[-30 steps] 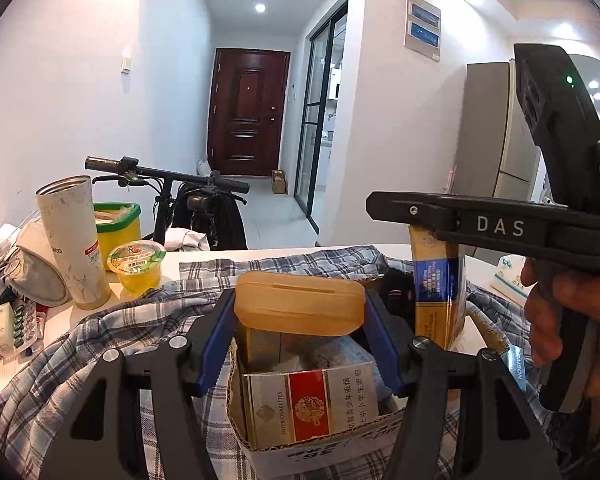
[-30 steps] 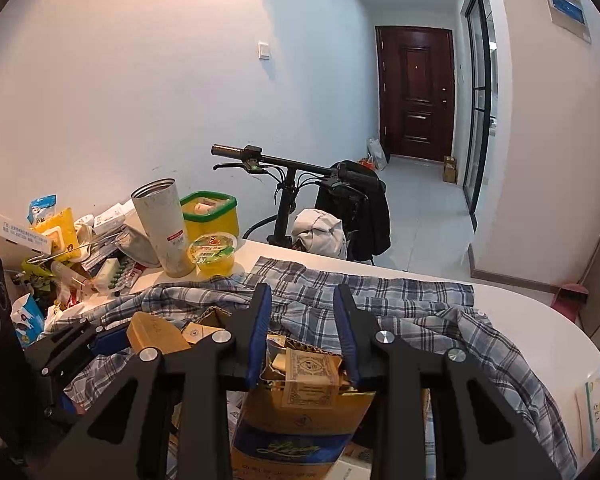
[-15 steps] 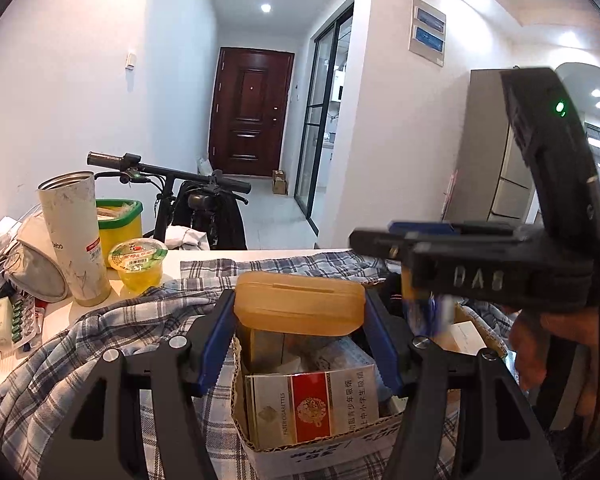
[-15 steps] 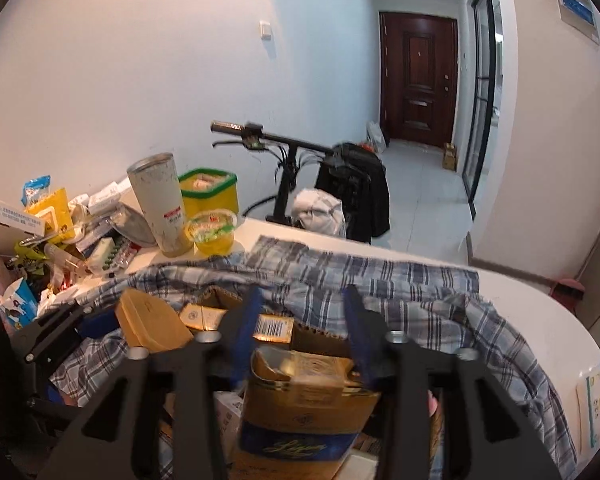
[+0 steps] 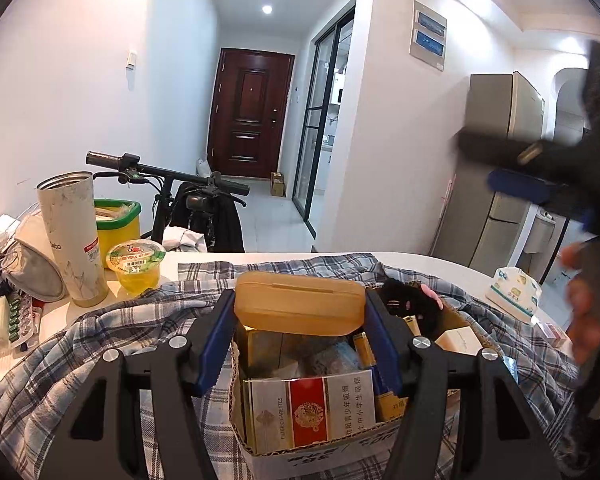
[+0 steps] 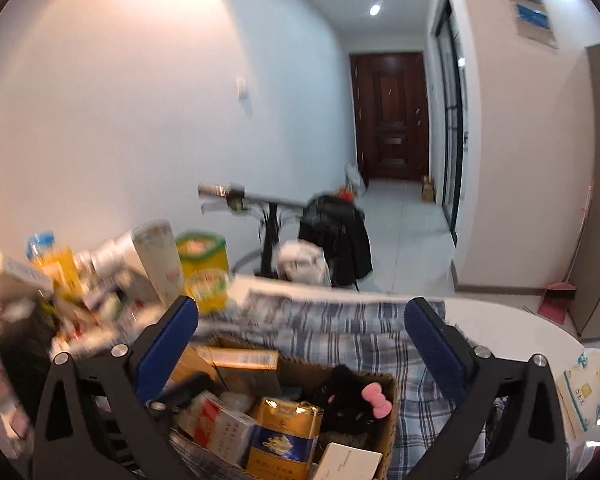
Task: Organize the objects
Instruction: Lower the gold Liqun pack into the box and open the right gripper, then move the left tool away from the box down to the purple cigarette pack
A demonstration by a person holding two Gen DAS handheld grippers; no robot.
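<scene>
Loose clutter by the tumbler [image 5: 74, 236] on the surface's left remains unsorted; the cardboard box [image 5: 320, 446] on the plaid shirt [image 5: 80, 344] already holds several packs. The left gripper [image 5: 300, 312] clamps a tan case [image 5: 300, 298] above the box. The right gripper [image 6: 302, 330] has its jaws opening wide, empty, with the gold cigarette pack [image 6: 286, 434] standing in the box below them.

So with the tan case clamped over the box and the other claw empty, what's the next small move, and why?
Probably lower the tan case into the box and let go. The left claw grips it by both ends just above the packed cartons. The right claw is opening with nothing between its fingers, and the gold pack stands in the box, so that side looks finished and the case is the one item not yet placed.
</scene>
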